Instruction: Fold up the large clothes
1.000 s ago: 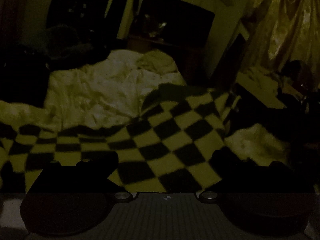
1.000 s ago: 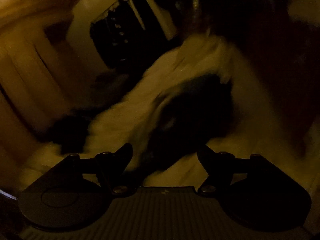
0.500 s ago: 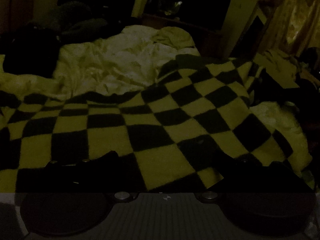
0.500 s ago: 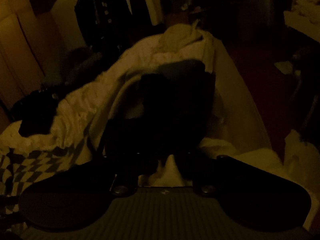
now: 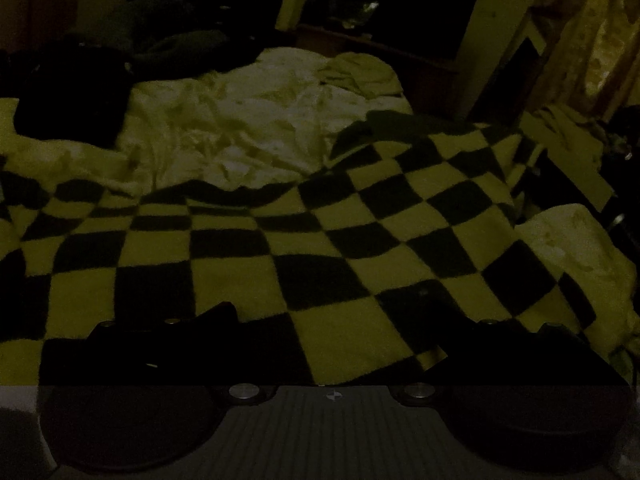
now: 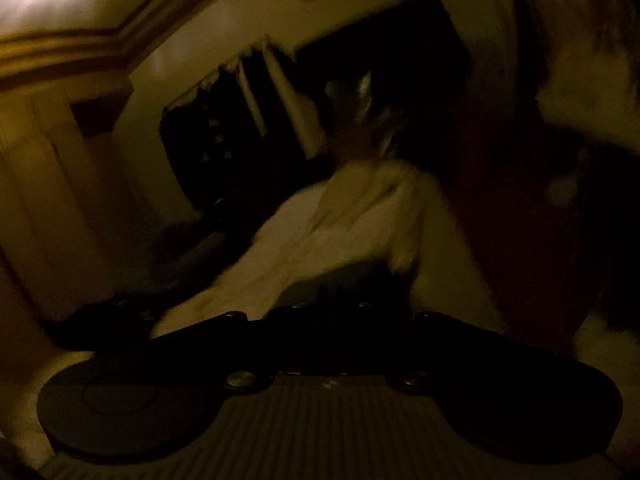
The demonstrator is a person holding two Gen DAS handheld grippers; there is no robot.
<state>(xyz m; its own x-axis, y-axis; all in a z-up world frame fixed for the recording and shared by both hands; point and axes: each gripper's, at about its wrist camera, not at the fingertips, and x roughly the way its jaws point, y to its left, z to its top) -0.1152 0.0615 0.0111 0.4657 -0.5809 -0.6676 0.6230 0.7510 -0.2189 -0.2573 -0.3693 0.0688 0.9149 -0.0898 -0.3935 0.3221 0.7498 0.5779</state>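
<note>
A large black-and-yellow checkered garment [image 5: 304, 264] lies spread over a bed in the dim left wrist view. My left gripper [image 5: 332, 344] hovers low over its near edge with its fingers wide apart, holding nothing. In the blurred, dark right wrist view my right gripper [image 6: 332, 312] has its fingers brought together at the centre on a dark fold of cloth [image 6: 344, 280], apparently a part of the garment. The pinch itself is too dark to see clearly.
A crumpled white duvet [image 5: 256, 128] covers the far half of the bed, with dark clothes [image 5: 72, 92] piled at the far left. A dark cabinet [image 5: 400, 8] stands behind the bed. A curtain [image 5: 600, 32] hangs at the right. Clothes [image 6: 240, 120] hang on the wall.
My left gripper has moved lower and closer over the checkered garment, staying open. My right gripper's fingers have come together from wide apart onto dark cloth, and it swung upward.
</note>
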